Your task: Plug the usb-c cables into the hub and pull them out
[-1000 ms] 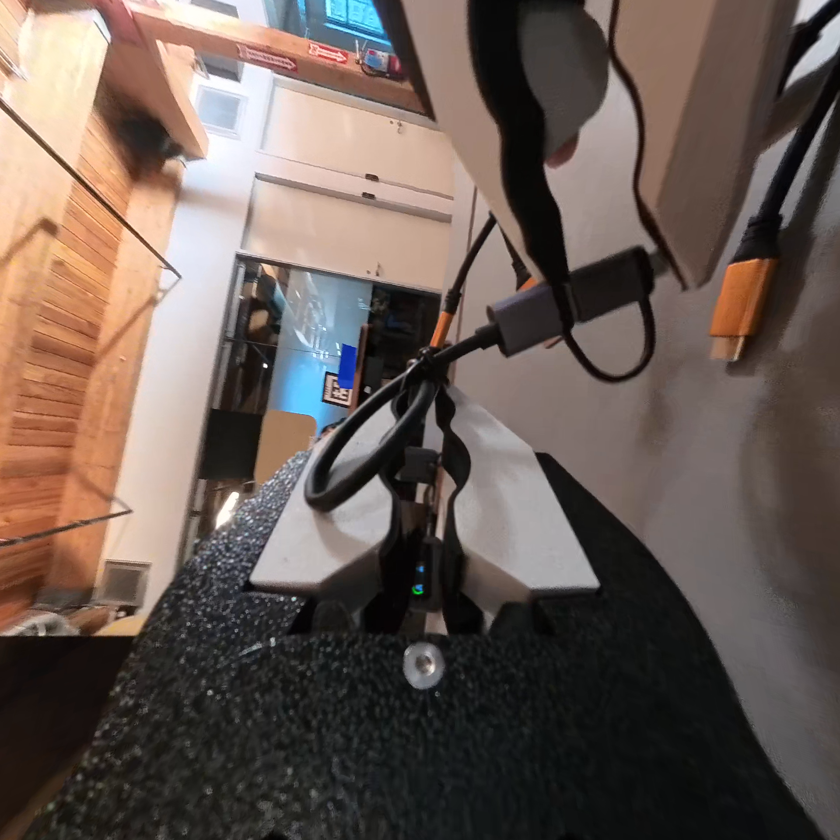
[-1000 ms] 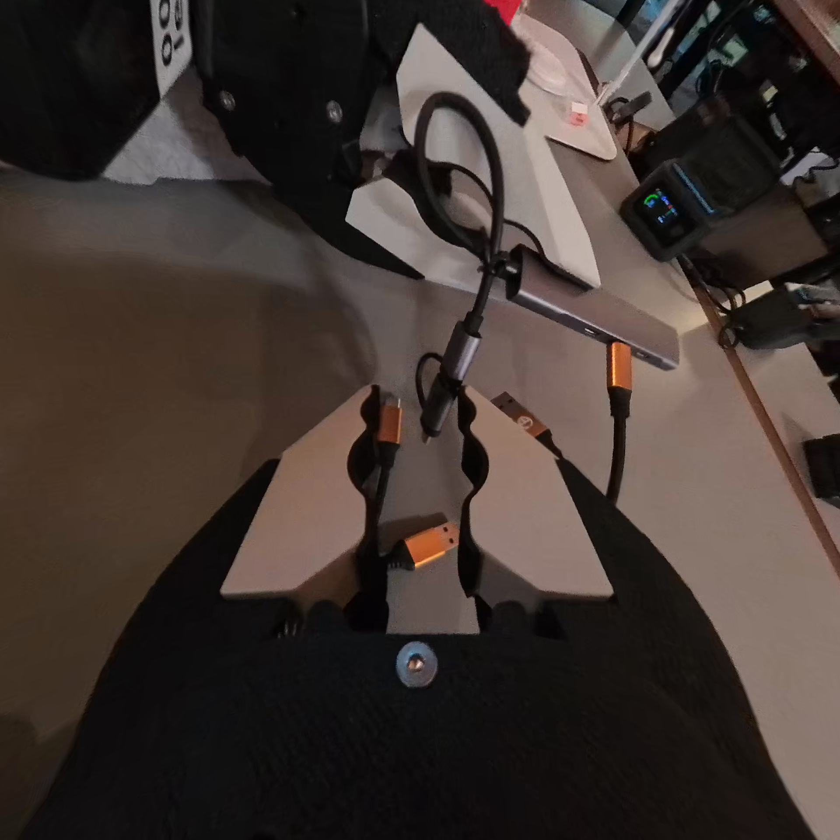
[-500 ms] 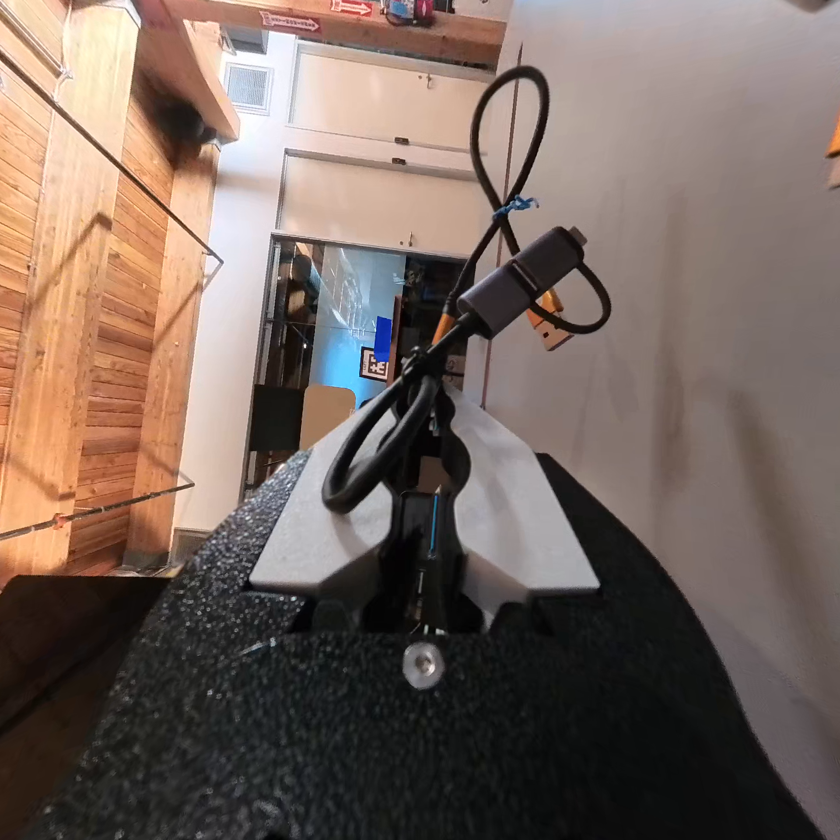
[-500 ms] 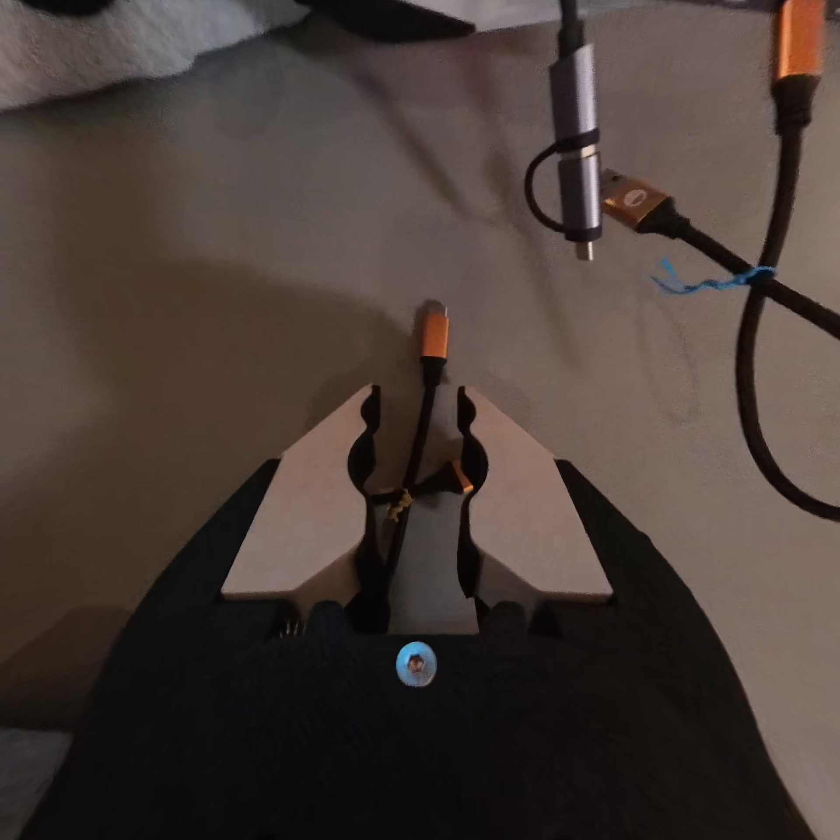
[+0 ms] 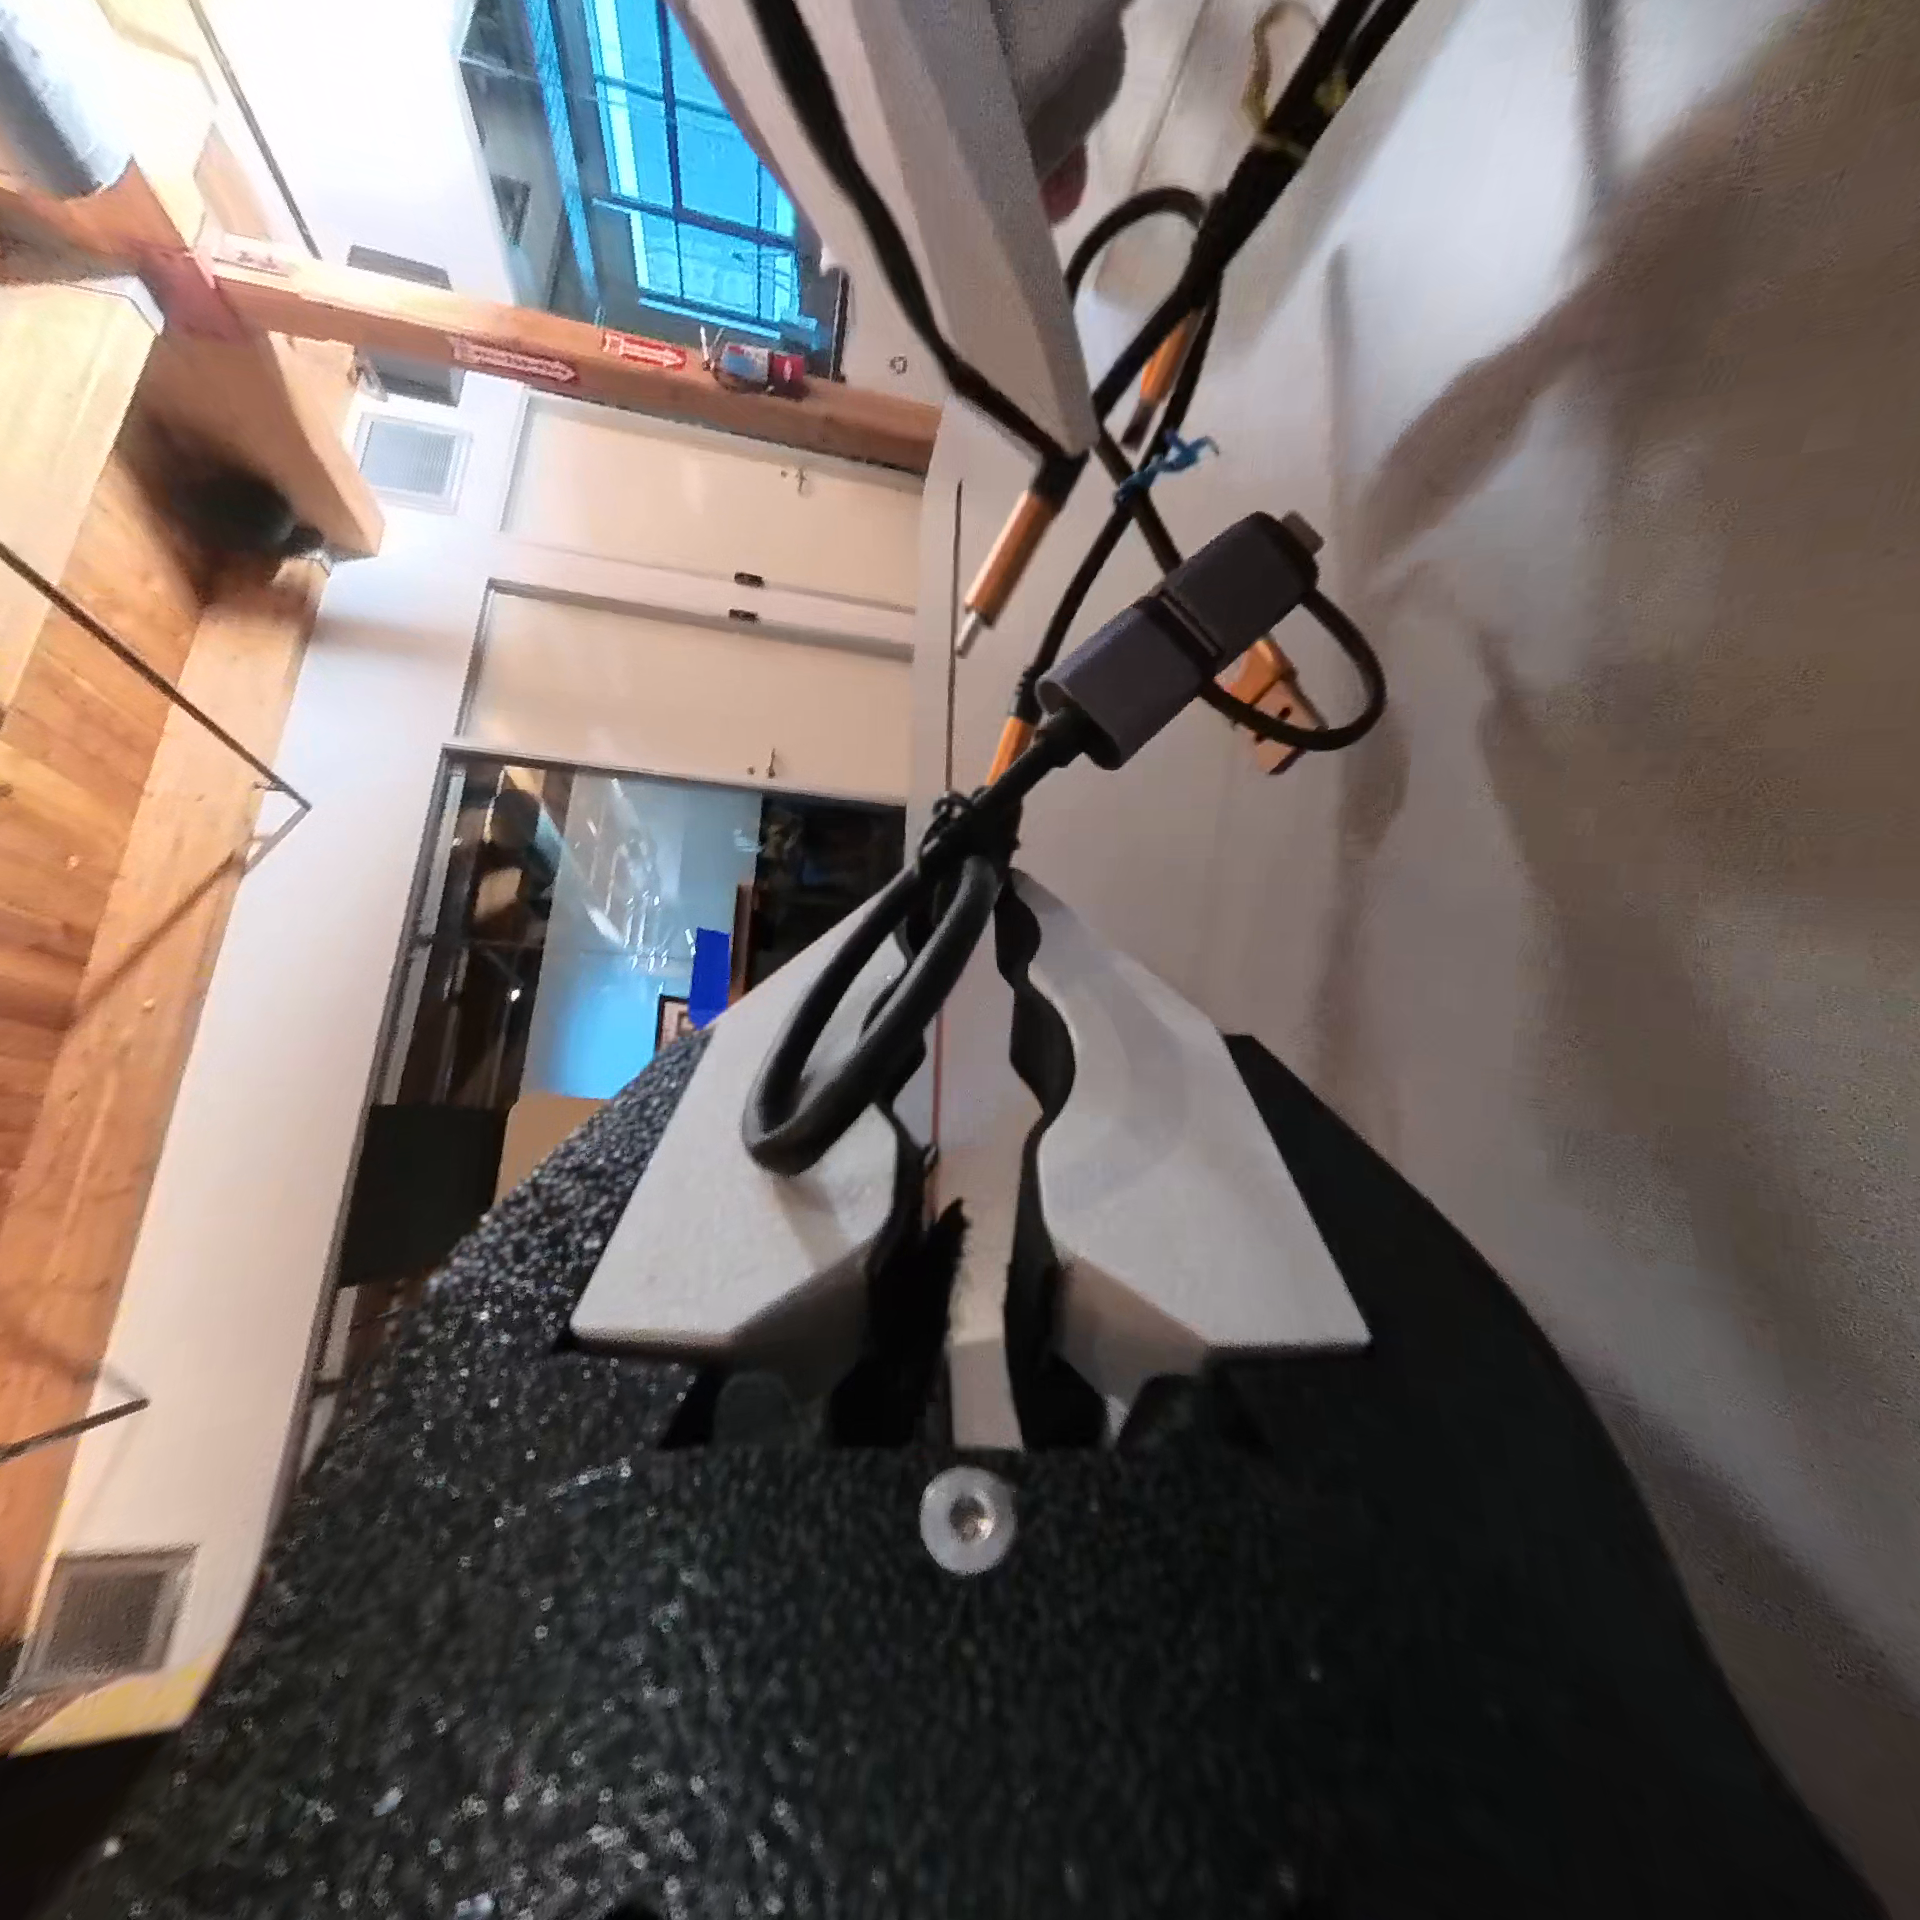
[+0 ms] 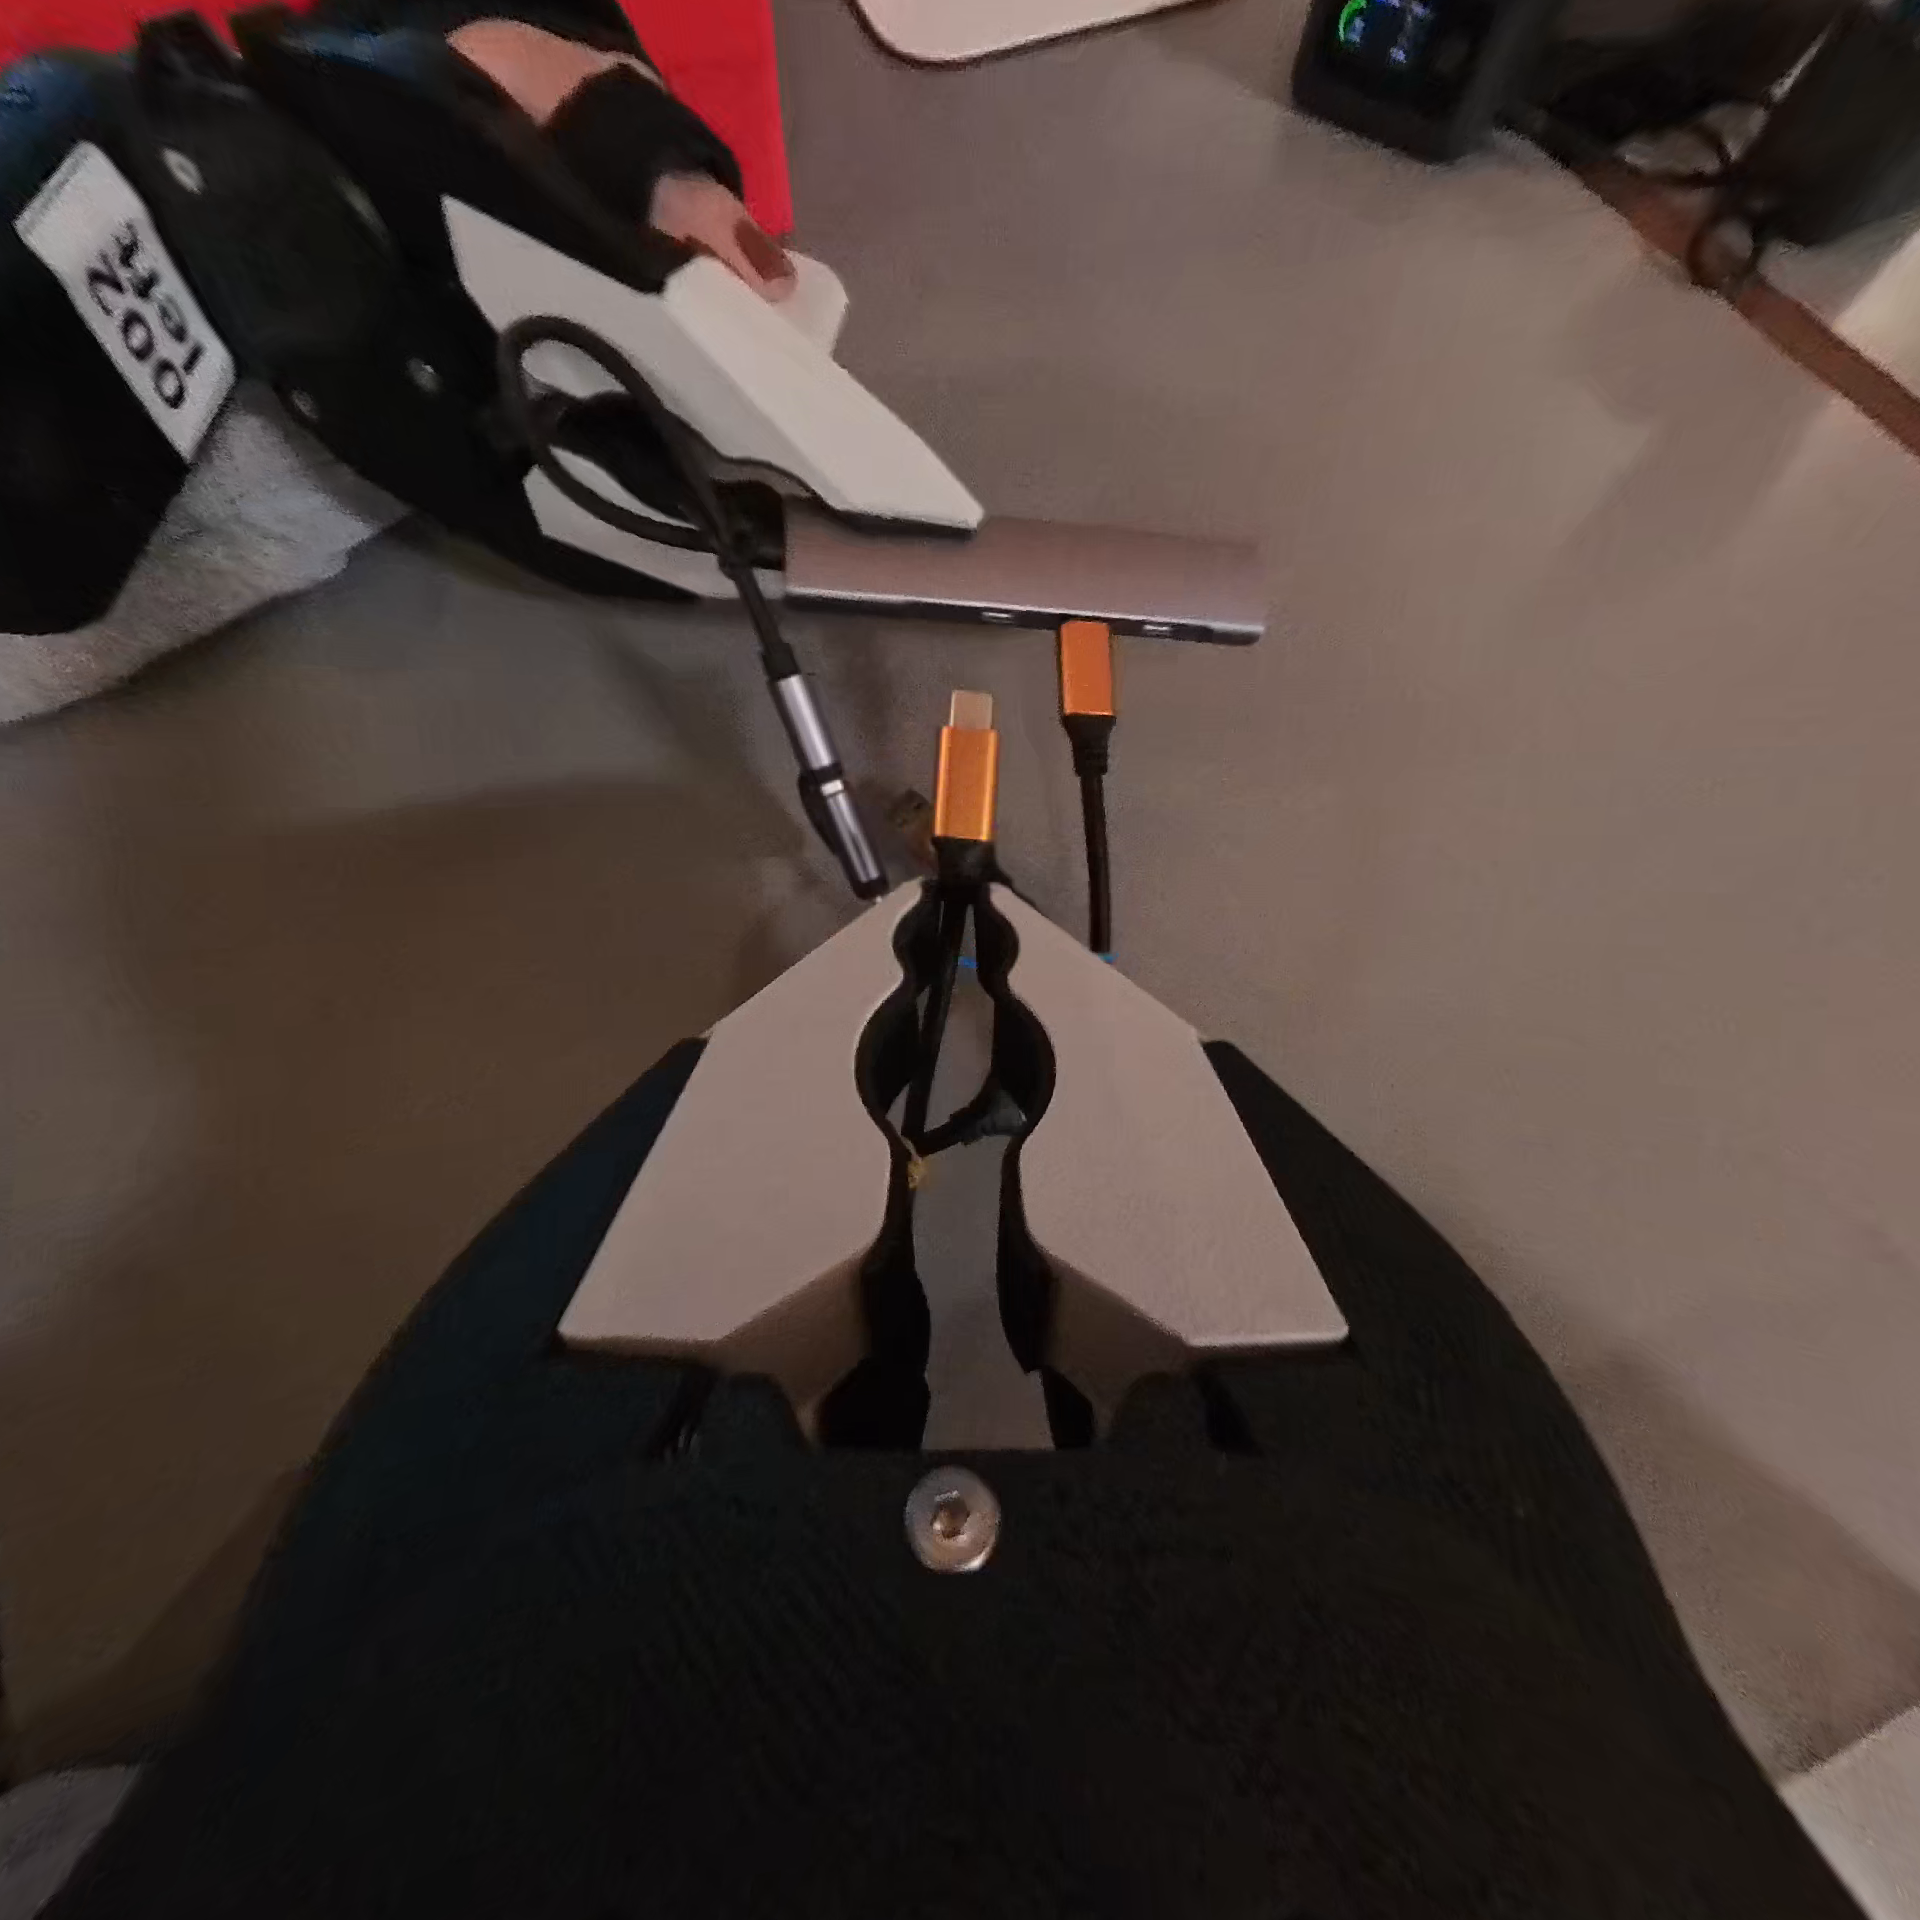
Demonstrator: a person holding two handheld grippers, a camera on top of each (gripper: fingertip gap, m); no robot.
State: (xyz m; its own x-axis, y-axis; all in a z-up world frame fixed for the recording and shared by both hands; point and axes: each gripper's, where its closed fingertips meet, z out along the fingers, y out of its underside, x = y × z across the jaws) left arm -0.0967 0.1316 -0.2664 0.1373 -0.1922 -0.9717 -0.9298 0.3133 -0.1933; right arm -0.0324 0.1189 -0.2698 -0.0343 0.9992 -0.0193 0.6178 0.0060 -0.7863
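In the right wrist view my right gripper (image 6: 956,899) is shut on a black cable just behind its orange USB-C plug (image 6: 964,779). The plug points at the grey hub (image 6: 1039,582), a short way in front of its port side. A second orange plug (image 6: 1086,670) sits in the hub. My left gripper (image 6: 748,520) is shut on the hub's left end. The hub's own grey plug (image 6: 821,769) hangs down on its looped black cable. In the left wrist view my left gripper (image 5: 987,904) carries that cable loop (image 5: 862,1039) and the grey plug (image 5: 1174,644).
The grey table (image 6: 1455,831) runs to a wooden edge (image 6: 1818,343) at the right. A small black device with a lit screen (image 6: 1392,62) and a white pad (image 6: 997,21) lie beyond the hub. A gloved hand (image 6: 644,135) rests on the left gripper.
My right gripper stood open around the orange-plug cable on the table; it has shut on it, lifted it and turned towards the hub. My left gripper kept the hub and swung.
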